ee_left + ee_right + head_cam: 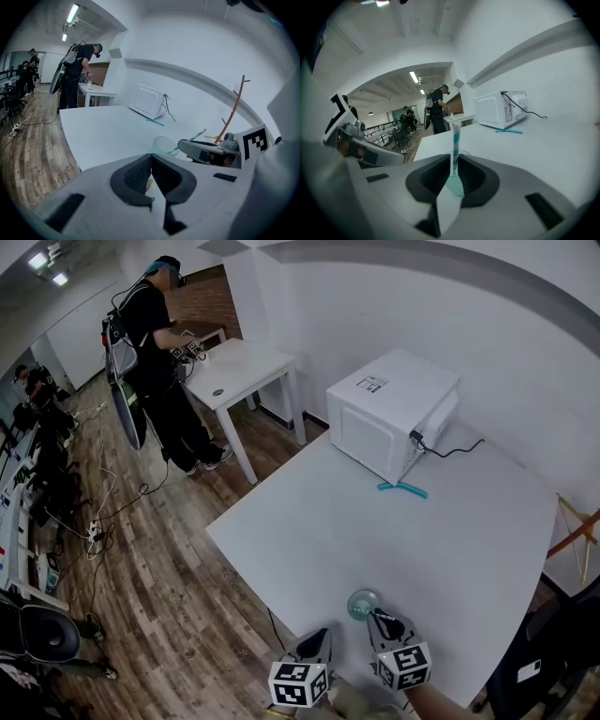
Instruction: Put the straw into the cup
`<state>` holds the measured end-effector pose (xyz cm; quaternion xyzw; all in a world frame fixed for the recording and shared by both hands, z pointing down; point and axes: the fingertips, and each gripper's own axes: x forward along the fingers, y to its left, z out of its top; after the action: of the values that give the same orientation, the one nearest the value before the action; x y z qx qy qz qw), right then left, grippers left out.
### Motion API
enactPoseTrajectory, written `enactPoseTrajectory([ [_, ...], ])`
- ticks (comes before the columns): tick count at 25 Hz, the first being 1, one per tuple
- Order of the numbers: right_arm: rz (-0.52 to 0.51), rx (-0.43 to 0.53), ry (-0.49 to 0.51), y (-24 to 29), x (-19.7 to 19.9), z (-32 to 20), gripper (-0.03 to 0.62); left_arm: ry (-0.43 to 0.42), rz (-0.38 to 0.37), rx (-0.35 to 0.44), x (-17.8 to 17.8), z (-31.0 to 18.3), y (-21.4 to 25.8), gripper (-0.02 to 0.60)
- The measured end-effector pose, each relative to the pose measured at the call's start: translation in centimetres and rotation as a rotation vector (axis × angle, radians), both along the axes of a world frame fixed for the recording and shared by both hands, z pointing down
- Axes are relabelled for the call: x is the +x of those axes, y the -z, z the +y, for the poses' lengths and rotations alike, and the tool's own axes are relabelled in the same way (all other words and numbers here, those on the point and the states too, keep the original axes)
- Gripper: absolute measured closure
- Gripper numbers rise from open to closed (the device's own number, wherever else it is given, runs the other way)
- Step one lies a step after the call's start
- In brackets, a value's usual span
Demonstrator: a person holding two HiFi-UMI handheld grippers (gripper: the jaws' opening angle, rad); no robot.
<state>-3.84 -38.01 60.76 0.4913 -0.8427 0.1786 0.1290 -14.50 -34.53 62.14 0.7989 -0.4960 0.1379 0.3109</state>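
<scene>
A clear plastic cup (364, 602) stands near the table's front edge, just ahead of both grippers. My right gripper (384, 620) is shut on a teal-and-white striped straw (455, 140), which rises slanted from between the pads. In the left gripper view the straw (197, 136) slopes down to the cup (165, 145), and its lower end shows through the clear wall. My left gripper (317, 641) hovers just left of the cup, its jaws (151, 171) closed together with nothing held.
A white microwave (389, 413) sits at the table's far side, its cord trailing right. A second teal straw (401, 488) lies in front of it. A wooden stand (577, 535) is off the right edge. A person (155, 362) works at another table beyond.
</scene>
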Motion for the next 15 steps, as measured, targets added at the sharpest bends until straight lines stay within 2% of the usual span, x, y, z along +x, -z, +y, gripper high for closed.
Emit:
enactPoseTrajectory([
  [3, -0.009, -0.006, 0.011, -0.3, -0.2, 0.5, 0.54, -0.002, -0.001, 0.0, 0.1, 0.3, 0.0, 0.561],
  [6, -0.009, -0.016, 0.009, -0.6, -0.3, 1.0, 0.443, -0.004, -0.002, 0.004, 0.1, 0.7, 0.2, 0.561],
  [15, 0.021, -0.015, -0.027, -0.7, 0.3, 2.8, 0.408, 0.005, 0.003, 0.014, -0.5, 3.0, 0.7, 0.561],
])
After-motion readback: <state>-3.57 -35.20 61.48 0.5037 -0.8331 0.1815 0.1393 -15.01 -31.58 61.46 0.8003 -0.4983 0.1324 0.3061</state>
